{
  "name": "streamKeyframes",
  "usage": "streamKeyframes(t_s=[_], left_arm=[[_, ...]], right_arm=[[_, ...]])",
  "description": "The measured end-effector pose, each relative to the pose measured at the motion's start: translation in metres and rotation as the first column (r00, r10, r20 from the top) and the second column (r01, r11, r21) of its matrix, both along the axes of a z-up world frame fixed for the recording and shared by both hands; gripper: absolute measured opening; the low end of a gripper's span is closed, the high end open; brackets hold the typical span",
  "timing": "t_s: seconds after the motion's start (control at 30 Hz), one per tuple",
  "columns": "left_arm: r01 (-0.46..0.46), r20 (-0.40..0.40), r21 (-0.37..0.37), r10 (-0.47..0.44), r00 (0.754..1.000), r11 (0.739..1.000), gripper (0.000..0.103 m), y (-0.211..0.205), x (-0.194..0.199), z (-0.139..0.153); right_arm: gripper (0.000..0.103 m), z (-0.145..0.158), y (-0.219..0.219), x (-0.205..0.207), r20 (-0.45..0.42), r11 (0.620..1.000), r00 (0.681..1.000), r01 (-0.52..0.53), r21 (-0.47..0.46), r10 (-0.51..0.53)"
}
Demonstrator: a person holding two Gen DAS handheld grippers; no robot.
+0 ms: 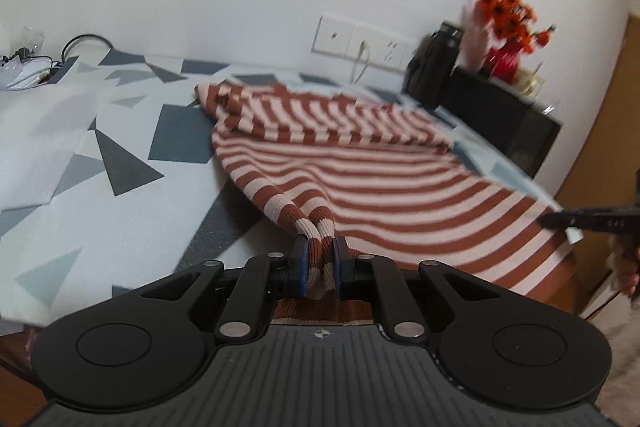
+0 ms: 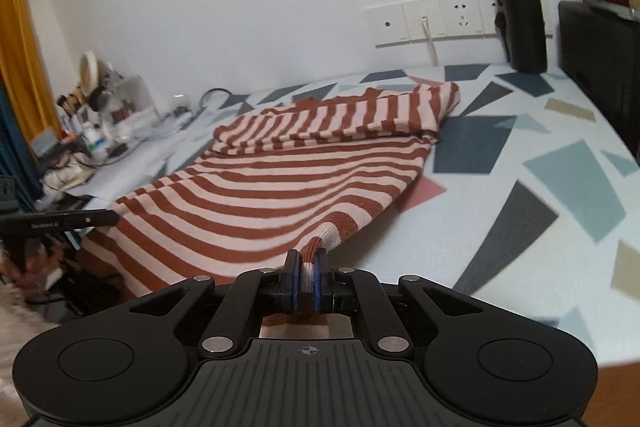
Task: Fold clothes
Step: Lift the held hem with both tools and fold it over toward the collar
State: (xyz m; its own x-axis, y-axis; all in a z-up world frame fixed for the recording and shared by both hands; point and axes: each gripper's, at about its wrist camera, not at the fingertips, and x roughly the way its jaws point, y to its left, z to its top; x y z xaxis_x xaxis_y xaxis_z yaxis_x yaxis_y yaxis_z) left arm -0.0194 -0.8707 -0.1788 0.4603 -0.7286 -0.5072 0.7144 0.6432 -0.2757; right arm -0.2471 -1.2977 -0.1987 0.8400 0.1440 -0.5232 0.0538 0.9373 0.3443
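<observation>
A brown-and-cream striped sweater [image 1: 360, 155] [image 2: 280, 179] lies spread on a table covered with a pale cloth of grey and blue shapes [image 1: 132, 155] [image 2: 540, 167]. Its far part is folded over into a band. My left gripper [image 1: 319, 259] is shut on the near left corner of the hem, which bunches between the blue pads. My right gripper [image 2: 307, 277] is shut on the near right corner, lifted off the table. In each view, the other gripper shows as a black bar at the edge [image 1: 588, 219] [image 2: 60, 221].
A black bottle [image 2: 522, 11] stands at the back by the wall sockets [image 2: 440, 19]. A black box [image 1: 500, 123] with a red vase of orange flowers [image 1: 506, 23] sits at the right. Clutter and cables [image 2: 100, 131] crowd the left end. A hand [image 1: 628, 267] holds the other gripper.
</observation>
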Motion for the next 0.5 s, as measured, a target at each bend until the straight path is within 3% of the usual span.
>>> streamKeyframes(t_s=[0.2,0.5], left_arm=[[0.009,0.068,-0.105,-0.002,0.998,0.994,0.012,0.018,-0.017,0.018],[0.005,0.198,-0.048,0.005,0.98,0.999,0.012,-0.02,0.028,0.04]], right_arm=[[0.006,0.011,-0.001,-0.019,0.06,0.997,0.998,-0.015,0.073,0.011],[0.006,0.051,-0.033,0.023,0.139,0.995,0.986,0.078,0.066,-0.087]])
